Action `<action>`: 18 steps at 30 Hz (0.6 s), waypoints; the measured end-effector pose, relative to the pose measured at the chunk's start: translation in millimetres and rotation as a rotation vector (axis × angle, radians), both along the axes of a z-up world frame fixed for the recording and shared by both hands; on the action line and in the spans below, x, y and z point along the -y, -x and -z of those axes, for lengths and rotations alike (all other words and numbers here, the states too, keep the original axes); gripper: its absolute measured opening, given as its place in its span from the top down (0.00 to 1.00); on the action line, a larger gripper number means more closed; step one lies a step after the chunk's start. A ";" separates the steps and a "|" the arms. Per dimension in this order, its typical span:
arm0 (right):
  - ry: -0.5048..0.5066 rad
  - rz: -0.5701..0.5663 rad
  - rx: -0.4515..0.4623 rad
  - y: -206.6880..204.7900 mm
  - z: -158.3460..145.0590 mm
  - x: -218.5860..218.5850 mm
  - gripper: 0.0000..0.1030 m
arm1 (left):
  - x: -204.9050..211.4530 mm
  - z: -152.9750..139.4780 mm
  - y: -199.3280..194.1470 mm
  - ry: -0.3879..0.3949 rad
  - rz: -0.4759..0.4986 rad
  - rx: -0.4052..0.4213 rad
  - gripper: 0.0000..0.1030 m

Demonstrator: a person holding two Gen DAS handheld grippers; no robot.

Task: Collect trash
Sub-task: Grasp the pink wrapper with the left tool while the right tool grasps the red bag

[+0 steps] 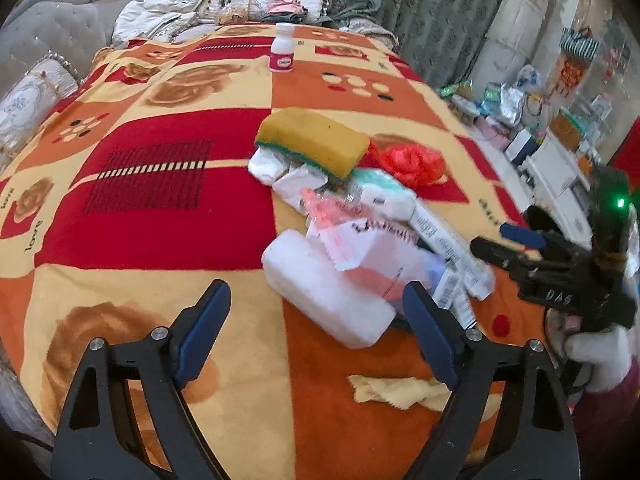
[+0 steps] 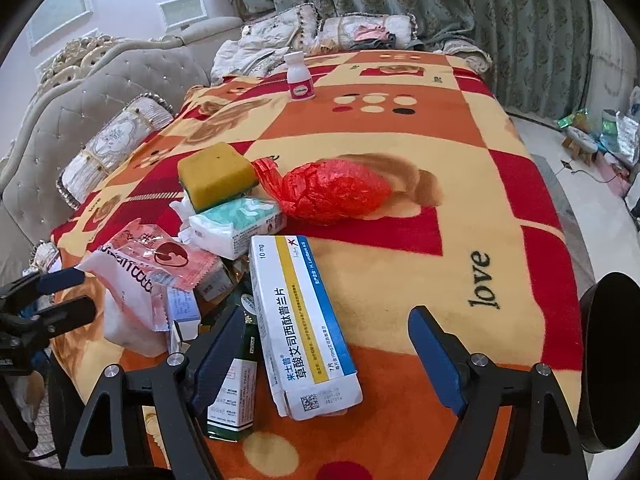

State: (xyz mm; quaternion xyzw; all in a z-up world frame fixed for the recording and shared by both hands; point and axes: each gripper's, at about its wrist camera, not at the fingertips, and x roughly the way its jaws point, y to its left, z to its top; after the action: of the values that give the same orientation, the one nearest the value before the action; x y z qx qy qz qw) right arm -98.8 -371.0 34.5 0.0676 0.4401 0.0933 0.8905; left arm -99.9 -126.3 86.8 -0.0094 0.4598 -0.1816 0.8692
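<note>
A heap of trash lies on a red, orange and yellow blanket [image 1: 160, 220]. My left gripper [image 1: 316, 296] is open just above it, with a white foam block [image 1: 328, 296] between its fingers; neither pad touches the block. My right gripper [image 2: 328, 320] is open too, astride a white, blue and yellow medicine box [image 2: 304, 320] and not pressing on it. A yellow sponge [image 2: 216, 172], a red plastic bag [image 2: 332, 188], a tissue pack [image 2: 236, 220], a pink wrapper [image 2: 160, 260] and a green box [image 2: 236, 392] belong to the heap.
A white pill bottle [image 1: 282, 48] stands upright far back on the blanket. A yellow paper scrap [image 1: 396, 390] lies near my left gripper. Pillows [image 2: 112, 152] and a padded headboard [image 2: 52, 120] line the left, curtains [image 2: 440, 0] the back. Floor clutter [image 1: 520, 120] sits right.
</note>
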 end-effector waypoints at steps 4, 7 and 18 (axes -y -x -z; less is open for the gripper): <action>0.001 -0.005 0.005 -2.2 -1.2 0.8 0.20 | -1.5 -12.1 -11.0 0.062 -0.013 0.000 0.15; -0.017 -0.015 -0.016 -11.8 4.2 0.8 0.20 | 5.8 -13.8 -19.9 0.076 0.001 -0.002 0.16; -0.058 -0.081 -0.102 -41.0 32.5 -11.1 0.56 | 32.8 3.5 -35.3 0.064 0.081 -0.069 0.76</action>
State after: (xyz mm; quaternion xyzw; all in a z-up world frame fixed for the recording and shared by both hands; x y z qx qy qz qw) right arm -57.8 -360.0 2.0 0.0804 0.4844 0.1386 0.8601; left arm -64.6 -159.1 83.3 -0.0249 0.4834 -0.2310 0.8440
